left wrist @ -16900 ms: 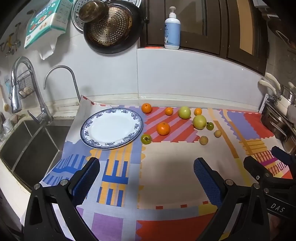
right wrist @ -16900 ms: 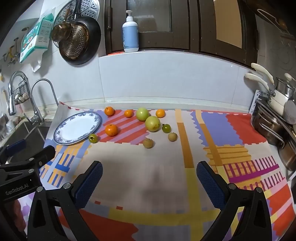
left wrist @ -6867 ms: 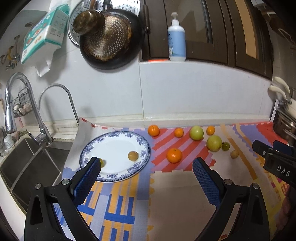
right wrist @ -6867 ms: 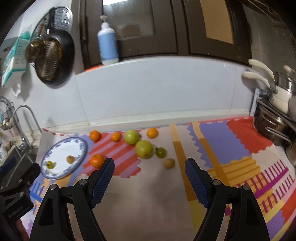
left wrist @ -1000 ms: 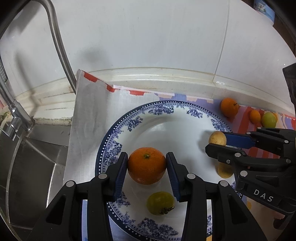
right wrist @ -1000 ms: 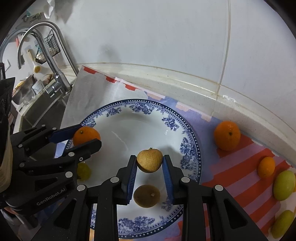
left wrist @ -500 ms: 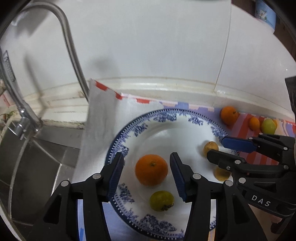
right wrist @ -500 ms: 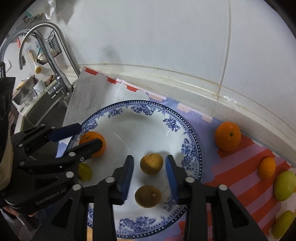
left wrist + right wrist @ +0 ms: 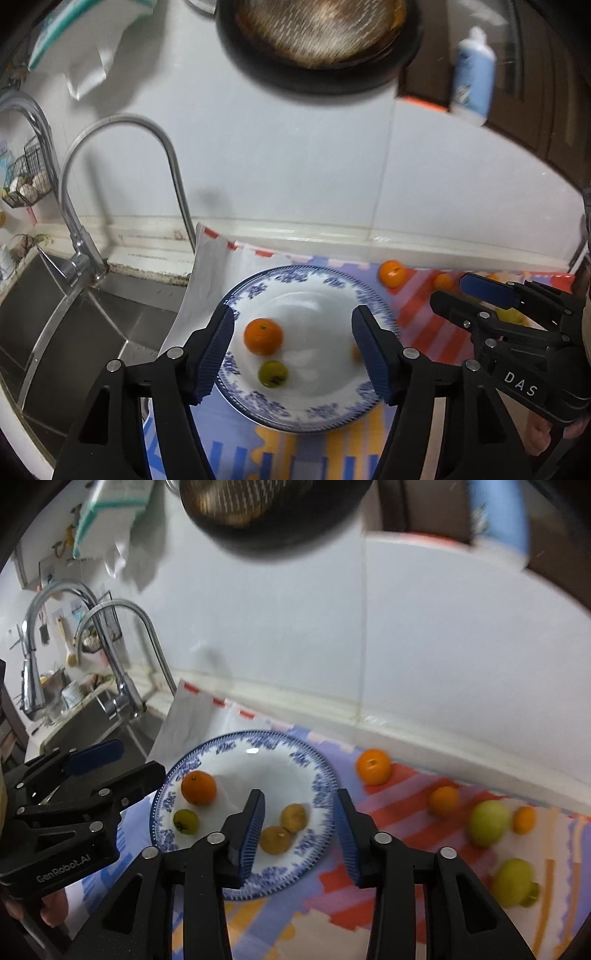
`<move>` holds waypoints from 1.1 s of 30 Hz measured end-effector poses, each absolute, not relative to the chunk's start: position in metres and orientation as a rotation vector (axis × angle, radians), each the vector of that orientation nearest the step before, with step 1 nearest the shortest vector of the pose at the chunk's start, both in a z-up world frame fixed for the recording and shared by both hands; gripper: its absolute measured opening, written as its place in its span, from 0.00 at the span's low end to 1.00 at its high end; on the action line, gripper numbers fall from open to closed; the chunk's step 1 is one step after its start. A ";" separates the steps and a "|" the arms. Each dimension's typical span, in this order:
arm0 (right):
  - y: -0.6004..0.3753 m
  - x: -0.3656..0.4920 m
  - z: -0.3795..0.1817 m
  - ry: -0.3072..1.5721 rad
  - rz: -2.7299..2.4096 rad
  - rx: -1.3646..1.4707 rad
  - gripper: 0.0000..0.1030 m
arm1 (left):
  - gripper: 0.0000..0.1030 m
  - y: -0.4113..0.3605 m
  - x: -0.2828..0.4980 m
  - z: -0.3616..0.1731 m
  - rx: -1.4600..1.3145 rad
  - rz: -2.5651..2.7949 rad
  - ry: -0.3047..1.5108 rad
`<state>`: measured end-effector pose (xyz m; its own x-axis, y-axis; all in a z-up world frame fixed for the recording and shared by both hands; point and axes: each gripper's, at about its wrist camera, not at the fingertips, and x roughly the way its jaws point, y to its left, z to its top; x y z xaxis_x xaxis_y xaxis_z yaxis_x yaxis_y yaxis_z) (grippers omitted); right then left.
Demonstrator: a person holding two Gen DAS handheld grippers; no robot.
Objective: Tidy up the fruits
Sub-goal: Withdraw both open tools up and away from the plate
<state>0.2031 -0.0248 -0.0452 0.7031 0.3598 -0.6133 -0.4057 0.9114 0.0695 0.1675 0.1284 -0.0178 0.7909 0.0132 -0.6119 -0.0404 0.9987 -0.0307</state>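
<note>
Mat (image 9: 406, 908) patterned, its near edge cut off by the frame. Plate (image 9: 317, 775) blue-rimmed, at the mat's sink end; front rim hidden behind both tools. Left gripper (image 9: 293, 350) over the plate, jaws wide apart, empty. Right gripper (image 9: 299, 834) likewise spread and empty. On the plate: orange (image 9: 198, 787), small green fruit (image 9: 185, 821), two brown fruits (image 9: 275, 839) touching; in the left view one brown fruit is mostly hidden by a finger. Loose on the mat: oranges (image 9: 373, 766), green fruits (image 9: 488, 822), blurred. Bottle (image 9: 472, 79) smeared.
</note>
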 end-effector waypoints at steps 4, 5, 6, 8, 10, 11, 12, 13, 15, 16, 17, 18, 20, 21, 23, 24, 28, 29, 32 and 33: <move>-0.042 0.175 -0.025 0.605 0.396 -0.072 0.40 | 0.67 0.114 0.146 -0.002 -0.034 0.016 0.607; -0.046 0.169 -0.020 0.594 0.385 -0.072 0.42 | 0.68 0.112 0.142 0.001 -0.036 0.010 0.600; -0.051 0.163 -0.017 0.583 0.377 -0.066 0.42 | 0.68 0.108 0.137 0.004 -0.033 0.005 0.591; -0.060 0.152 -0.010 0.566 0.362 -0.050 0.43 | 0.69 0.102 0.128 0.009 -0.029 -0.004 0.576; -0.070 0.141 -0.005 0.553 0.347 -0.034 0.43 | 0.69 0.095 0.120 0.014 -0.022 -0.014 0.560; -0.075 0.135 -0.002 0.545 0.338 -0.032 0.43 | 0.69 0.091 0.116 0.016 -0.017 -0.017 0.552; -0.079 0.130 0.000 0.538 0.326 -0.032 0.43 | 0.70 0.087 0.112 0.018 -0.013 -0.021 0.545; -0.082 0.125 0.001 0.535 0.319 -0.030 0.43 | 0.71 0.083 0.108 0.020 -0.010 -0.028 0.536; -0.091 0.116 0.004 0.527 0.305 -0.020 0.43 | 0.72 0.075 0.101 0.024 -0.008 -0.047 0.527; -0.096 0.111 0.005 0.522 0.296 -0.014 0.43 | 0.72 0.072 0.099 0.024 -0.006 -0.056 0.525; -0.101 0.106 0.006 0.518 0.288 -0.010 0.43 | 0.72 0.067 0.096 0.026 -0.002 -0.066 0.523; -0.105 0.103 0.006 0.516 0.281 -0.006 0.43 | 0.72 0.063 0.093 0.026 0.003 -0.076 0.518; -0.113 0.095 0.007 0.512 0.263 0.000 0.43 | 0.75 0.053 0.089 0.028 0.017 -0.095 0.506; -0.118 0.092 0.006 0.512 0.254 0.001 0.43 | 0.76 0.049 0.087 0.028 0.023 -0.102 0.501; -0.127 0.086 0.005 0.513 0.233 0.003 0.43 | 0.76 0.038 0.084 0.029 0.030 -0.124 0.489; -0.132 0.084 0.005 0.513 0.224 0.002 0.43 | 0.76 0.033 0.082 0.029 0.034 -0.137 0.484; -0.153 0.076 0.003 0.516 0.182 0.008 0.43 | 0.76 0.012 0.082 0.028 0.049 -0.176 0.485; -0.158 0.075 0.003 0.517 0.172 0.007 0.43 | 0.77 0.007 0.082 0.027 0.053 -0.184 0.487; -0.174 0.072 0.001 0.522 0.140 0.004 0.43 | 0.78 -0.009 0.083 0.025 0.069 -0.211 0.488; -0.180 0.071 -0.001 0.524 0.131 0.003 0.43 | 0.78 -0.015 0.085 0.024 0.075 -0.221 0.490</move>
